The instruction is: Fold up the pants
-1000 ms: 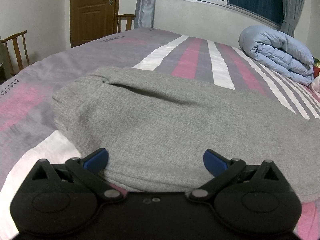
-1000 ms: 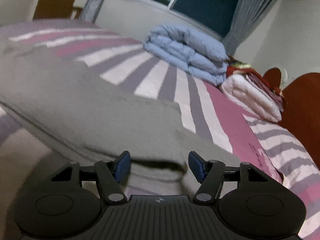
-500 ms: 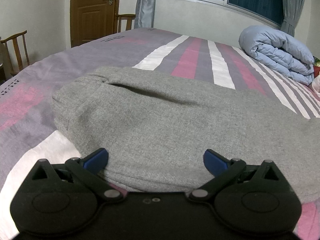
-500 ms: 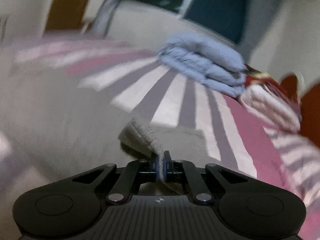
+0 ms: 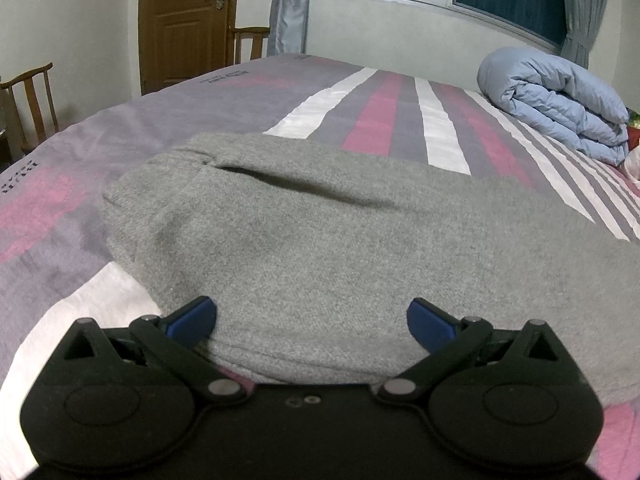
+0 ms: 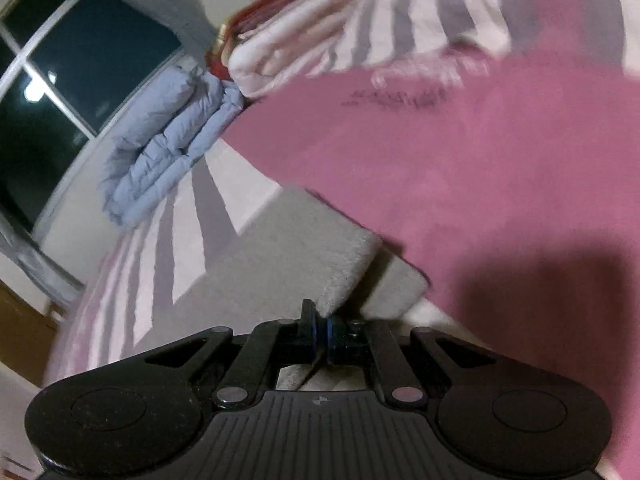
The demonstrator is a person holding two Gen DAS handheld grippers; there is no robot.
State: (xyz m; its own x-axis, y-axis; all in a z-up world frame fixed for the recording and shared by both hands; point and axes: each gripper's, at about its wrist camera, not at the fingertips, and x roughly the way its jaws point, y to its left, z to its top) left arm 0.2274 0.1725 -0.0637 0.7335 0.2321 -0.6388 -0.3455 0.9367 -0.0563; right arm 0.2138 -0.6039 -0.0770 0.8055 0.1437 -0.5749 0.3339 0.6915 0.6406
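Note:
Grey knit pants [image 5: 340, 248] lie across the striped bed, waistband end at the left. My left gripper [image 5: 312, 322] is open, its blue pads on either side of the pants' near edge, resting low over the fabric. My right gripper [image 6: 320, 330] is shut on the grey pants' leg end [image 6: 304, 248], which is lifted and stretches away from the pads. The right wrist view is tilted steeply and blurred.
The bed has a pink, white and purple striped cover [image 5: 372, 116]. A folded blue quilt [image 5: 556, 104] lies at the far right, also in the right wrist view [image 6: 168, 140], beside folded pink-white bedding [image 6: 304, 36]. Wooden chairs [image 5: 32, 100] and a door [image 5: 184, 20] stand beyond the bed.
My right gripper closed on the pants' leg end, then lifted and rolled sharply, carrying the fabric. My left gripper has not moved.

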